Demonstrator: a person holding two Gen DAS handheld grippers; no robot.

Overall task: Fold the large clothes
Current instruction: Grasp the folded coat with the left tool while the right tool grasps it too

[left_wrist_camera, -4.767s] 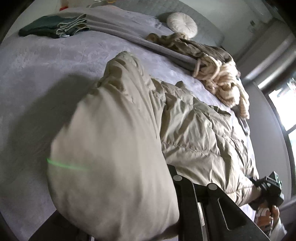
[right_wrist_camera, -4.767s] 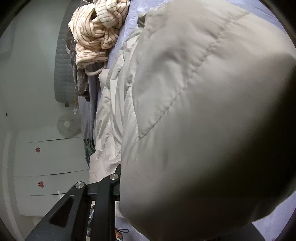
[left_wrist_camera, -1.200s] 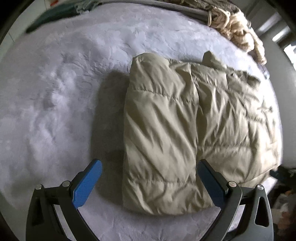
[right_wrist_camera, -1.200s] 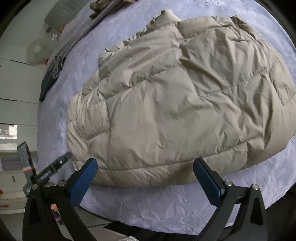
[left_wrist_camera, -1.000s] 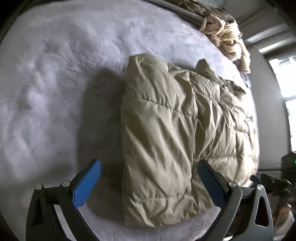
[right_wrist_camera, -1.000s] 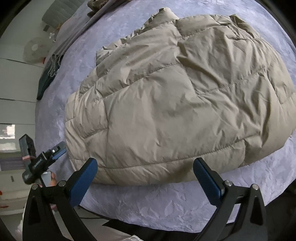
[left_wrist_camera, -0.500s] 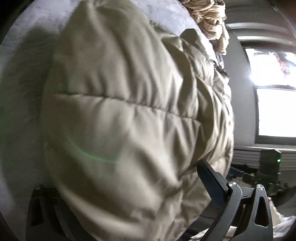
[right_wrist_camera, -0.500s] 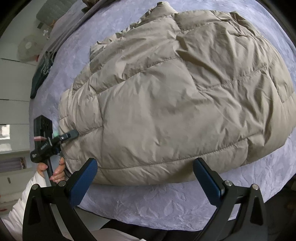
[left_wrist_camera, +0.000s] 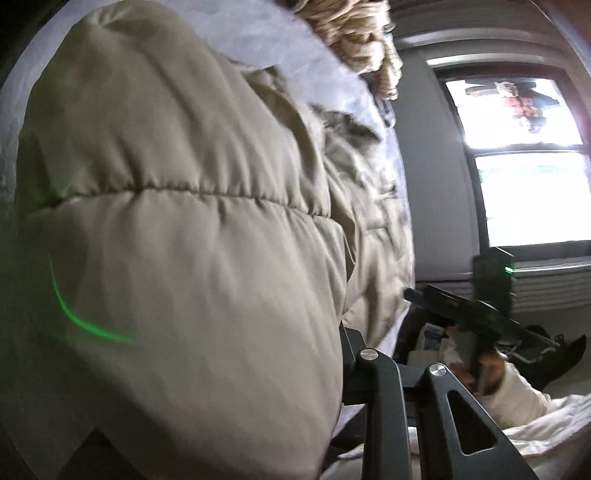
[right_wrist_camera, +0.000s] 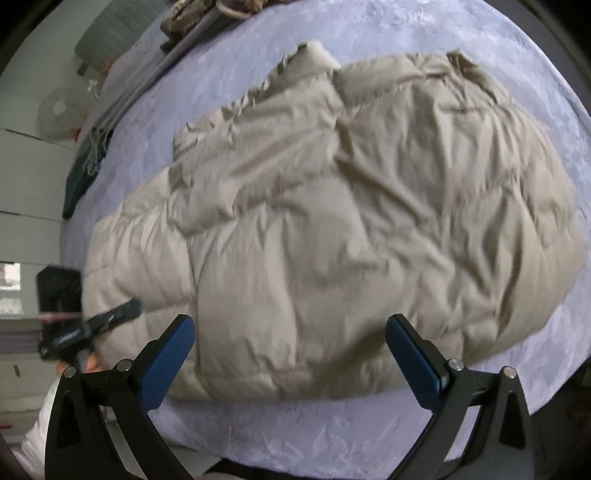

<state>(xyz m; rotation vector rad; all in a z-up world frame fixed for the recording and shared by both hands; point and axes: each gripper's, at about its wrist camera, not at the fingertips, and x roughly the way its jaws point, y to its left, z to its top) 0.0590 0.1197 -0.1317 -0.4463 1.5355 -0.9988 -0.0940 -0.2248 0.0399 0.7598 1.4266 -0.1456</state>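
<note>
A beige quilted puffer jacket (right_wrist_camera: 351,206) lies spread on the lilac bedspread (right_wrist_camera: 406,33). My left gripper (right_wrist_camera: 122,314) is shut on the jacket's near left hem; in the left wrist view the jacket (left_wrist_camera: 177,240) bulges over the fingers and hides them. My right gripper (right_wrist_camera: 290,354) is open and empty, hovering just above the jacket's near edge, its blue pads (right_wrist_camera: 166,362) wide apart. The right gripper also shows in the left wrist view (left_wrist_camera: 472,314), held in a hand.
A pile of cream and brown clothes (right_wrist_camera: 207,14) lies at the far end of the bed, and a folded dark green garment (right_wrist_camera: 81,173) at the far left. A bright window (left_wrist_camera: 524,155) is on the right. The bed's near edge (right_wrist_camera: 295,435) is right below my right gripper.
My left gripper came down onto the jacket's left hem and closed on it; the fabric now fills its view. The jacket has shifted and creased. My right gripper stayed open over the near edge.
</note>
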